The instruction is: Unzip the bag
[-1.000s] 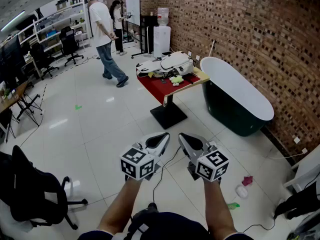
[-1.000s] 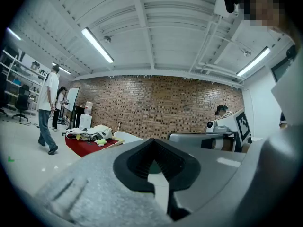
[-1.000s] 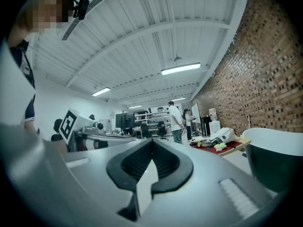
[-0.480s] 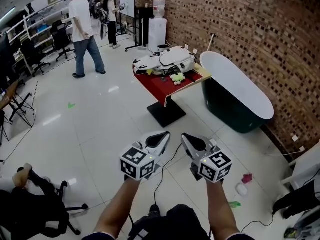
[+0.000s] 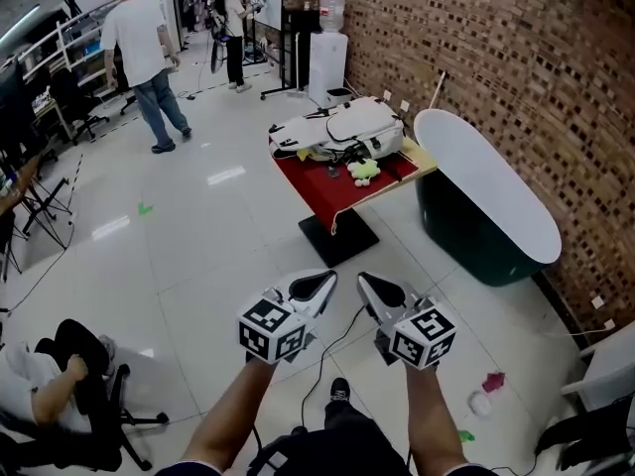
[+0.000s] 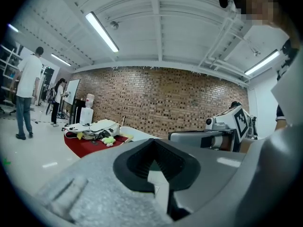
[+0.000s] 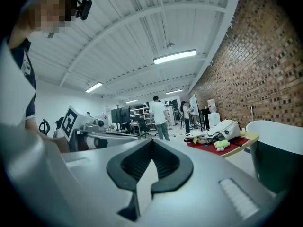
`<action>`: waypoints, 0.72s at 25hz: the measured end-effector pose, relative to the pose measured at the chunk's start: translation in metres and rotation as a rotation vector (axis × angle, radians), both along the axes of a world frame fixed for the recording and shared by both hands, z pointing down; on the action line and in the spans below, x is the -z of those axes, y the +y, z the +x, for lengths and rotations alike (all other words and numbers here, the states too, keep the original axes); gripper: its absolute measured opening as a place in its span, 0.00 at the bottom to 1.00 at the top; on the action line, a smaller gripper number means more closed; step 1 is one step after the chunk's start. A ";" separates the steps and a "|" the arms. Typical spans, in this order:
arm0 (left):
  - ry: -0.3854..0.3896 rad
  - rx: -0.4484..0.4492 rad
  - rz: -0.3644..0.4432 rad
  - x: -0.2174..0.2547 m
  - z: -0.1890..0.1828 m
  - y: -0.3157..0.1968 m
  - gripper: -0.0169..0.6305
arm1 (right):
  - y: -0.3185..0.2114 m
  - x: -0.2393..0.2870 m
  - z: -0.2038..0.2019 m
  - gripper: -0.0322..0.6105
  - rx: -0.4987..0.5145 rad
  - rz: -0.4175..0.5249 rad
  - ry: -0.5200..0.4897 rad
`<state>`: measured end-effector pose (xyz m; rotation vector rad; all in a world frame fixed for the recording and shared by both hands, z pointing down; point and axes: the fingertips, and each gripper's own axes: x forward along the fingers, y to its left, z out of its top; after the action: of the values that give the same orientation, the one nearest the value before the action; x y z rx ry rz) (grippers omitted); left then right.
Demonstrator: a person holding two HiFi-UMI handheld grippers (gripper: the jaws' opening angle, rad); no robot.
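Bag: a white-and-grey backpack (image 5: 342, 129) lies flat on the far table, well apart from both grippers. From here I cannot tell whether its zip is open.
Table: a small pedestal table (image 5: 325, 190) draped in red cloth stands near the brick wall (image 5: 496, 58), just beside the bathtub.
Toy: a yellow-green plush toy (image 5: 363, 170) sits on the red cloth, just in front of the backpack.
Bathtub: a dark green bathtub (image 5: 486, 194) with a white top runs along the wall, to the right of the table.
Water dispenser: a white water dispenser (image 5: 326, 58) stands behind the table, against the wall.
Left gripper: the left gripper (image 5: 322, 284) has its jaws pressed together with nothing between them. It is held roughly level over the white floor tiles and points towards the table.
Right gripper: the right gripper (image 5: 369, 286) has its jaws closed tight and holds nothing. It is level and side by side with the left one.
People: a standing person (image 5: 139, 62) in a white shirt and jeans is at far left. A seated person (image 5: 40, 395) is at the lower left edge.
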<state>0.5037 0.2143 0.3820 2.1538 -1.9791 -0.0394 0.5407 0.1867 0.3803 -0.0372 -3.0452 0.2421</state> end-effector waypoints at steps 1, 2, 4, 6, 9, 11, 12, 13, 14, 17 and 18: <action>0.004 0.011 -0.002 -0.002 -0.007 -0.009 0.03 | -0.010 -0.002 -0.008 0.06 0.010 0.002 0.000; 0.010 0.023 -0.007 -0.004 -0.014 -0.018 0.03 | -0.020 -0.004 -0.014 0.06 0.016 0.001 0.000; 0.024 0.038 -0.021 -0.007 -0.024 -0.036 0.03 | -0.042 -0.004 -0.022 0.06 0.015 -0.002 0.003; 0.027 0.042 -0.039 -0.008 -0.029 -0.051 0.03 | -0.062 -0.005 -0.027 0.06 0.011 -0.002 0.011; 0.023 0.073 -0.055 -0.010 -0.052 -0.076 0.03 | -0.090 -0.008 -0.045 0.06 0.013 -0.005 0.018; 0.029 0.095 -0.057 -0.011 -0.067 -0.092 0.03 | -0.104 -0.012 -0.058 0.06 0.018 -0.010 0.023; 0.029 0.099 -0.057 -0.013 -0.073 -0.099 0.03 | -0.111 -0.014 -0.064 0.06 0.021 -0.010 0.028; 0.028 0.098 -0.056 -0.015 -0.079 -0.107 0.03 | -0.118 -0.016 -0.070 0.06 0.023 -0.011 0.033; 0.026 0.091 -0.056 -0.016 -0.085 -0.114 0.03 | -0.124 -0.017 -0.078 0.06 0.025 -0.012 0.037; 0.019 0.073 -0.046 -0.017 -0.109 -0.133 0.03 | -0.140 -0.023 -0.107 0.06 0.026 -0.009 0.051; 0.020 0.070 -0.042 -0.020 -0.119 -0.139 0.03 | -0.146 -0.026 -0.118 0.06 0.021 -0.005 0.058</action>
<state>0.3843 0.0749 0.4017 2.0500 -2.0252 -0.0297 0.4230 0.0409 0.4067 -0.0617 -2.9848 0.2448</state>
